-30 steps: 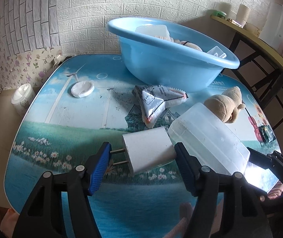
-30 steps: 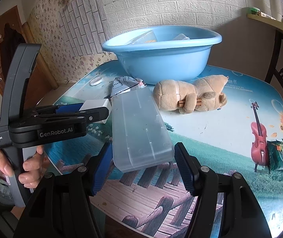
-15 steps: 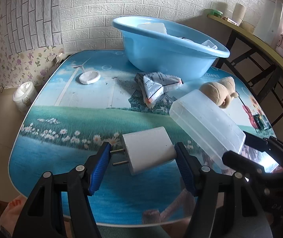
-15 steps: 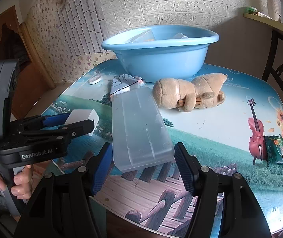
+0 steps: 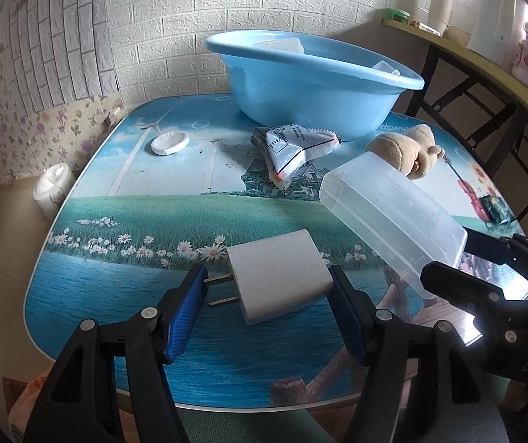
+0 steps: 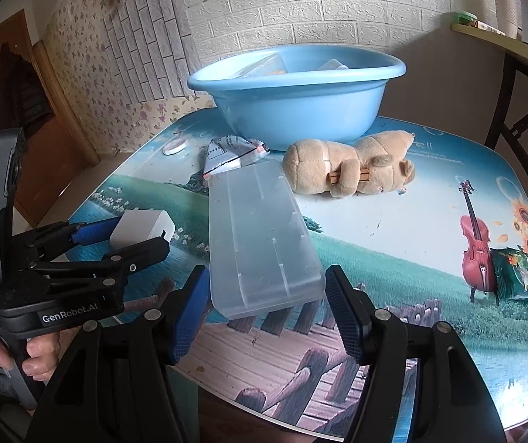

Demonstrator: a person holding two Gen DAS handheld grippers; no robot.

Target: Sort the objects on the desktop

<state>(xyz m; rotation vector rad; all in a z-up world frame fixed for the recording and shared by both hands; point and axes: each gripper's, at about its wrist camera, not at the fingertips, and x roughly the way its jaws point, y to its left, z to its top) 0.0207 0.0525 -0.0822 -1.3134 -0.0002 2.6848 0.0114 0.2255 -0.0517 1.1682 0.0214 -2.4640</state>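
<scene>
My left gripper [image 5: 269, 313] is shut on a white charger plug [image 5: 278, 277], its prongs against the left pad, held above the table's near edge. My right gripper [image 6: 267, 310] is shut on a long translucent plastic box [image 6: 260, 236], which is lifted off the table; the box [image 5: 389, 214] also shows at the right of the left wrist view. The left gripper [image 6: 130, 238] with the charger [image 6: 142, 227] hangs to the left of the box. A blue basin [image 6: 293, 110] with several items inside stands at the back.
A tan plush toy [image 6: 348, 170] and a silver snack packet [image 5: 289, 147] lie in front of the basin [image 5: 300, 85]. A white lid [image 5: 169, 143] sits at the back left and a green packet [image 6: 518, 273] at the right edge. A white jar [image 5: 51, 188] stands off the table's left edge.
My left gripper has drawn back toward the table's near edge with the charger in it. The right gripper and its box have stayed in place.
</scene>
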